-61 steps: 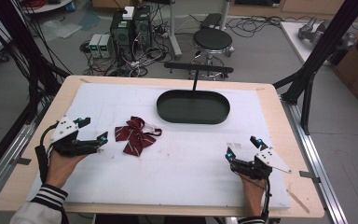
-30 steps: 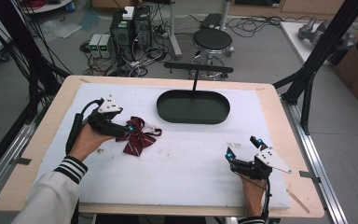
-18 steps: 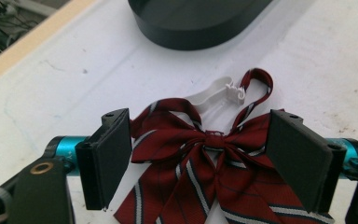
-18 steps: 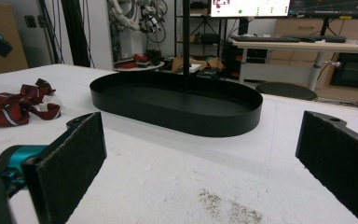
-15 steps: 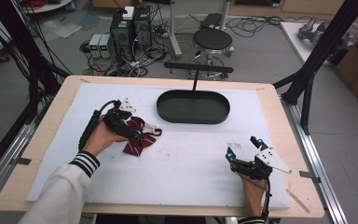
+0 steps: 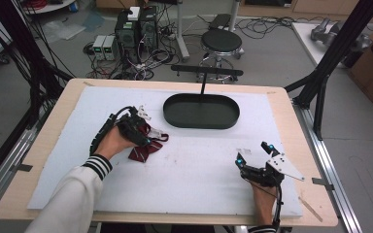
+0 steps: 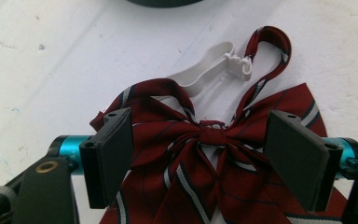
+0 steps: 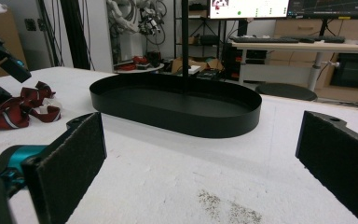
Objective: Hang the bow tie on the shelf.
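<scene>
From the high view, the left gripper (image 6: 141, 133) sits over the bow tie (image 6: 143, 150), left of the black tray (image 6: 201, 121). Its own view shows jaws spread, just closing slightly, straddling the knot. The right gripper (image 8: 200, 154) is spread, empty.

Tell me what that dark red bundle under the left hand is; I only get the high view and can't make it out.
Observer: It is a striped bow tie, dark red with white and navy stripes, knotted in the middle, as the left gripper view shows.
Operator: Is it grabbed already?
Observer: No. The left gripper has its jaws open, one on each side of the knot, and they have just been closing a little.
Operator: What is the white bit beside it?
Observer: A white elastic strap with a small plastic hook, joined to the tie's neck band.
Operator: And the black tray, anything in it?
Observer: The right gripper view looks into the oval black tray; what shows of its floor is bare.
</scene>
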### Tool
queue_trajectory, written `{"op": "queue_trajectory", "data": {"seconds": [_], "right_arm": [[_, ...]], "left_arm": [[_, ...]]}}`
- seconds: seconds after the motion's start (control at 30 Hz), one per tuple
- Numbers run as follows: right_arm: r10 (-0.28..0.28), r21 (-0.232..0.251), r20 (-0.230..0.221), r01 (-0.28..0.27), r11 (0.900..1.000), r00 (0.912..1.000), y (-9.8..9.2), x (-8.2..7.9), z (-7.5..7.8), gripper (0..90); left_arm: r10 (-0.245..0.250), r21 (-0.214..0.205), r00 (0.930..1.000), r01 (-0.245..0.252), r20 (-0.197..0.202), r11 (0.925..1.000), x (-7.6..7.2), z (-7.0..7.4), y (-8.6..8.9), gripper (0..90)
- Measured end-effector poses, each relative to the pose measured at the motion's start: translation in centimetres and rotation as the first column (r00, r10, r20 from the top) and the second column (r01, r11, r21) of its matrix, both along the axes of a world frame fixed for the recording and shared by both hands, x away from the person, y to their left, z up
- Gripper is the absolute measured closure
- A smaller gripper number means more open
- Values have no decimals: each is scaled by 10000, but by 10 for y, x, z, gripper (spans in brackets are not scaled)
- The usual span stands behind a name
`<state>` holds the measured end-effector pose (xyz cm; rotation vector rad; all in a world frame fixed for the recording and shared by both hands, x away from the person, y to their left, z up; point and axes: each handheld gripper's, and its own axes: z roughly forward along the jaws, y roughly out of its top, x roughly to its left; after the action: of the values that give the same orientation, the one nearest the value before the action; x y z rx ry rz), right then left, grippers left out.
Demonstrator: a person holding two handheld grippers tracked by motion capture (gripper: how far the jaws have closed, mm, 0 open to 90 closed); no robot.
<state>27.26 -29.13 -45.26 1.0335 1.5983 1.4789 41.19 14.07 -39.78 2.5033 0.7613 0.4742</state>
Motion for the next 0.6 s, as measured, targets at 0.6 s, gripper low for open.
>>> {"op": "queue_trajectory", "data": {"seconds": [0.6], "right_arm": [[1,54,-9,-1,10000,10000,0,0,0,6]], "left_arm": [[247,1157,9967,-157,-773,9932,10,-8,-15,328]]}}
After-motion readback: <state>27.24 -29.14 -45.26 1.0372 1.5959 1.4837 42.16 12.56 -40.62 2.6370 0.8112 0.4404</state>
